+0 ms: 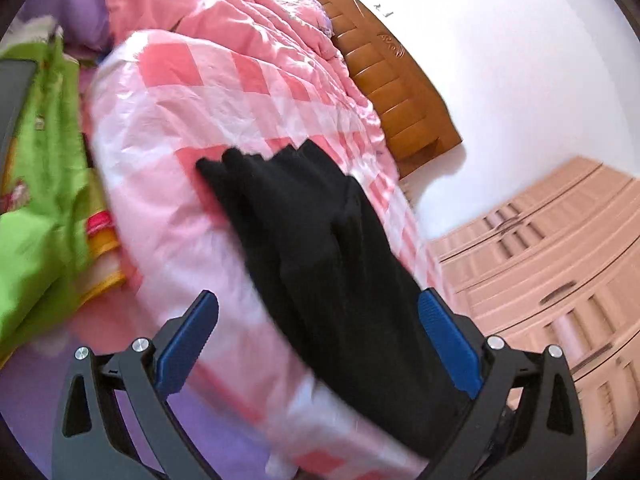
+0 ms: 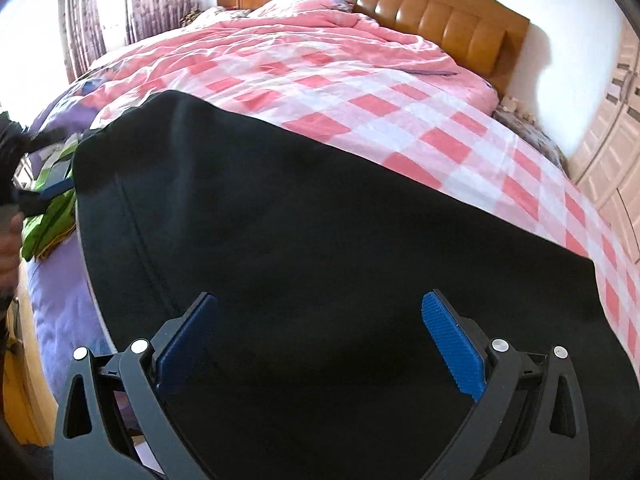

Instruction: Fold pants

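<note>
Black pants (image 2: 320,240) lie spread flat across the near part of the bed, on a pink-and-white checked quilt (image 2: 400,92). In the right wrist view the dark cloth fills the lower half of the frame; a seam line runs down its left part. In the left wrist view the same pants (image 1: 320,248) show as a long dark strip running away across the quilt (image 1: 180,128), the far end bunched in ripples. That view is motion-blurred.

Right gripper (image 2: 320,344): jaws wide apart, blue pads showing, nothing between them; the pants lie beneath and beyond the tips. Contact with the cloth cannot be told.

Left gripper (image 1: 318,344): jaws also spread wide. The pants pass close by the right-hand finger; whether cloth touches the pad is unclear through the blur. Nothing is pinched between the pads. The left gripper is also seen at the left edge of the right wrist view, beside the pants' left edge.

Beside the pants on the left, a green garment (image 2: 52,216) lies rumpled on a purple sheet (image 2: 60,292). Wooden headboard (image 2: 440,16) at the far end of the bed. Pale wardrobe doors (image 1: 560,280) to the right. Patterned curtains (image 2: 132,4) at far left.
</note>
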### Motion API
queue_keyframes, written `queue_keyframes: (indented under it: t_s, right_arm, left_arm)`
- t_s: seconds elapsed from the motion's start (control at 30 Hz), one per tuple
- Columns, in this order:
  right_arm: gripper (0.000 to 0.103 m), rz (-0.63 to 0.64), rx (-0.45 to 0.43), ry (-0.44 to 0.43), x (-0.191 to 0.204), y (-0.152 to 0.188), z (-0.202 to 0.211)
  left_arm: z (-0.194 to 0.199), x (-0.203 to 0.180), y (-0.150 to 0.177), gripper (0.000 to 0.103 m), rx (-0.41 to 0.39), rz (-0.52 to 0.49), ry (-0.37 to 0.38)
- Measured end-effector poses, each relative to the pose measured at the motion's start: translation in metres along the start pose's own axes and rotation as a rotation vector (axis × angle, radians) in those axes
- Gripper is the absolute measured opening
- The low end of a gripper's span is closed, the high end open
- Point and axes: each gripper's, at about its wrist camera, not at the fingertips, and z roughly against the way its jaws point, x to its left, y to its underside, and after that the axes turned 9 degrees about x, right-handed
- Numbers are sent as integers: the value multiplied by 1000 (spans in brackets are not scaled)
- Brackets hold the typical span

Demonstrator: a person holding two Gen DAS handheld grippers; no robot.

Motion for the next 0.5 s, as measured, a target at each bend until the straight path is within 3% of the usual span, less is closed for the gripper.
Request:
queue_keyframes:
  t_s: [0.23, 0.4, 0.5]
  right_arm:
    - [98, 4, -7, -19, 6, -2, 3]
    - [98, -5, -13, -37, 7, 1, 1]
    - [98, -5, -4, -35, 6, 3, -1]
  left_arm:
    - [-25, 6, -32, 101, -23, 45, 20]
    - [-8, -5, -37, 91, -50, 22, -25]
    - [-23, 3, -46, 90, -2, 69, -47]
